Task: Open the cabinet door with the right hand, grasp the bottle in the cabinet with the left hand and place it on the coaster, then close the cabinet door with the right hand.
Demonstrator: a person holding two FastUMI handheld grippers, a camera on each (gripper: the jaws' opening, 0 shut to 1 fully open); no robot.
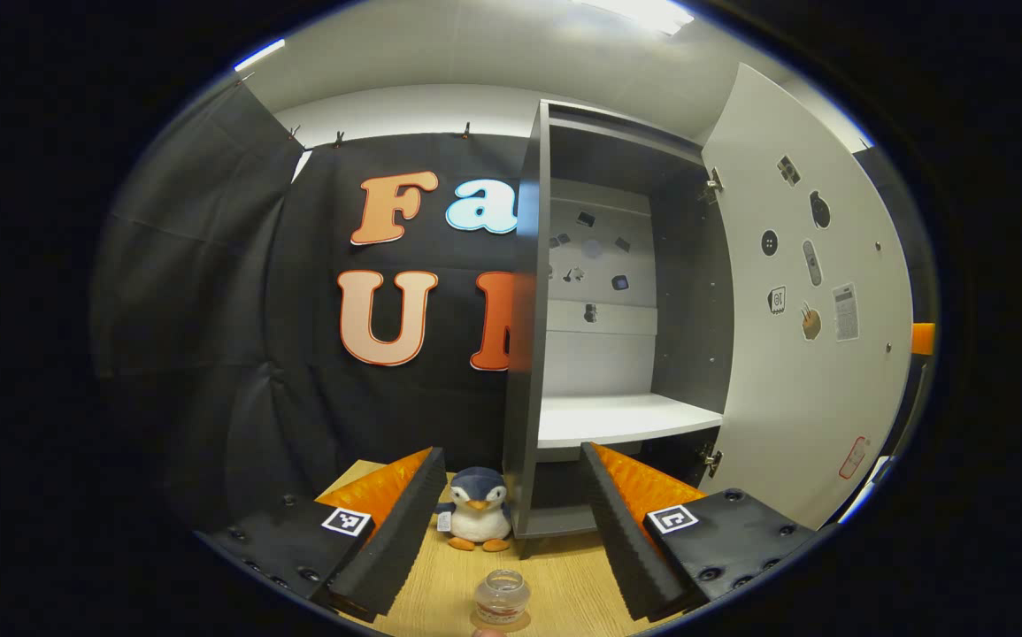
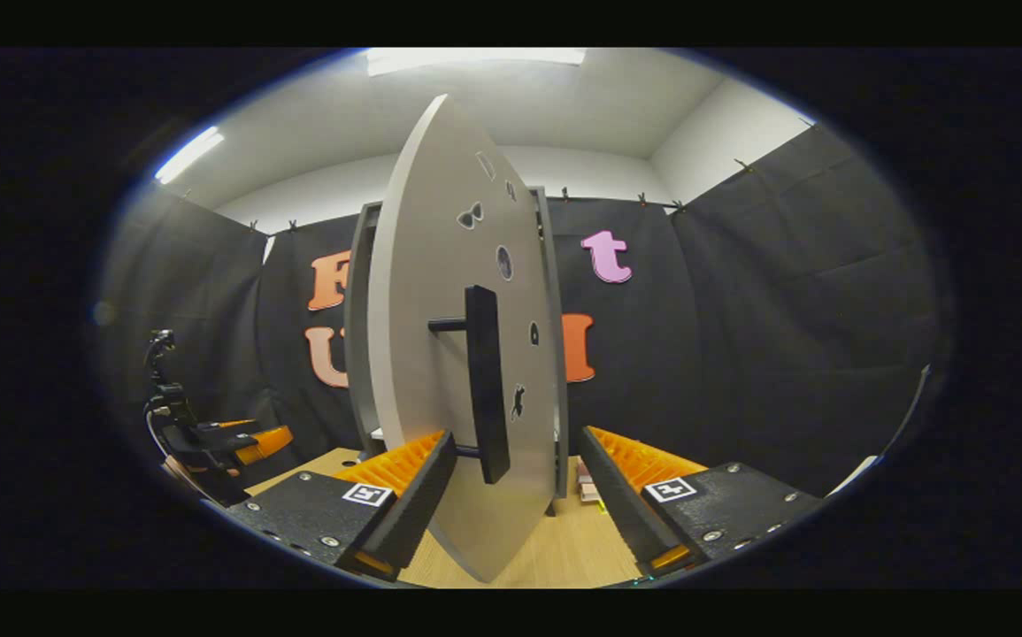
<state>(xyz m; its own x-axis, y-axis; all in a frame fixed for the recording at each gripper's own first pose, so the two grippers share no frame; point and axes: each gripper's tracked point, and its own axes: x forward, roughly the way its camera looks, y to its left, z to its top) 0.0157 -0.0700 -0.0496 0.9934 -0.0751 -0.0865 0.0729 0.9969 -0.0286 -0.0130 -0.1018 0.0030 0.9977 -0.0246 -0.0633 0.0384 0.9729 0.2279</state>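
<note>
The grey cabinet (image 1: 528,354) stands open, its white door (image 1: 807,354) swung out to the right and its white shelf (image 1: 626,416) bare. A small clear bottle (image 1: 502,597) stands upright on a brown coaster (image 1: 503,623) on the wooden table, low between my left gripper's fingers and apart from them. My left gripper (image 1: 511,456) is open. In the right gripper view the door (image 2: 440,354) is seen nearly edge-on, and its black handle (image 2: 486,380) sits between the fingers of my right gripper (image 2: 518,438), which is open and not pressing on it.
A penguin plush (image 1: 478,518) sits on the wooden table (image 1: 440,593) just left of the cabinet's foot. The left gripper (image 2: 210,438) shows at the far left of the right gripper view. A small stack of items (image 2: 588,487) lies behind the door.
</note>
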